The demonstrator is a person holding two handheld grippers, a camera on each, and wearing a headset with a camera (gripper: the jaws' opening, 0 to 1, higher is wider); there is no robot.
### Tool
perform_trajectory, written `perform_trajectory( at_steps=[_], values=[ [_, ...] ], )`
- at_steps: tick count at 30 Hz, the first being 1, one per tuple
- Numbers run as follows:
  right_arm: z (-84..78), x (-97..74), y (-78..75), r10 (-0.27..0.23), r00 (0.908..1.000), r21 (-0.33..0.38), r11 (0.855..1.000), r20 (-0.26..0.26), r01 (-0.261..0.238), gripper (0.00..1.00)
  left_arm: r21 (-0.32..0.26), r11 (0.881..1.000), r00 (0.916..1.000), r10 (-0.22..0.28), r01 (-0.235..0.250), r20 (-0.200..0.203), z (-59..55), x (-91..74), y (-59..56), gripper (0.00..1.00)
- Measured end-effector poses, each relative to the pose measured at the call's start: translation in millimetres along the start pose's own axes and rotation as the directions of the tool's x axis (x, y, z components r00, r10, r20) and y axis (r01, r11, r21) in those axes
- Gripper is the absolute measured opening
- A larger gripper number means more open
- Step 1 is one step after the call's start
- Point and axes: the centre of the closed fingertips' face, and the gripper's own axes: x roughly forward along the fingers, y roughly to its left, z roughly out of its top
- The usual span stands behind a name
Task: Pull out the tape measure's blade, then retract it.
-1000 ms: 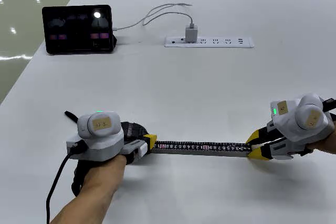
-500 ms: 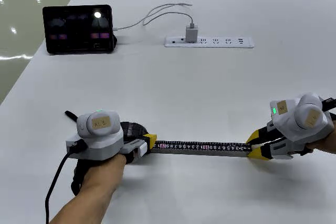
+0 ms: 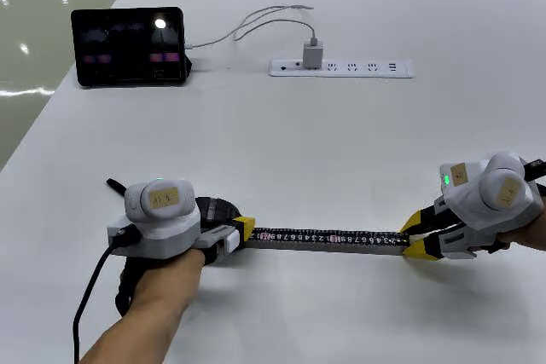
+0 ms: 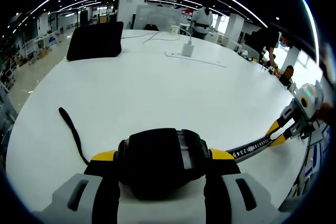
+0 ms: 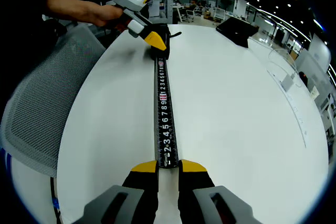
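Two grips: left hand-held gripper (image 4: 164,155) clamps the case (image 3: 218,210), right hand-held gripper (image 5: 168,167) pinches the blade (image 5: 164,108) tip — keep it straight, move slowly.

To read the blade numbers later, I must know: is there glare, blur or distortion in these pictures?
Head view: sharp, even light; glare on the floor and tablet. Right gripper view: fisheye curves the table, blade numbers legible. Left gripper view: strong curving, tape measure case dark, detail lost.

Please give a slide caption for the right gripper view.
Right gripper pinches the blade end; left gripper clamps the case.
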Motion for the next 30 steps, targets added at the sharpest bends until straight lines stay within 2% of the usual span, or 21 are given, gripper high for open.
perform_trajectory(
  at_steps=[17,30],
  values=[
    [0.2,1.0,0.3,0.003,1.0000,-0.001,1.000,0.000,-0.003,0.10,-0.006,1.000,1.0000,-0.007,0.007,-0.005,-0.4,-0.2,0.3,0.60],
    [16.2,11.3,2.2,0.012,0.9998,-0.013,1.000,0.016,-0.012,0.10,-0.005,1.000,1.0000,-0.008,0.008,-0.006,-0.4,0.1,0.6,0.60]
  ],
)
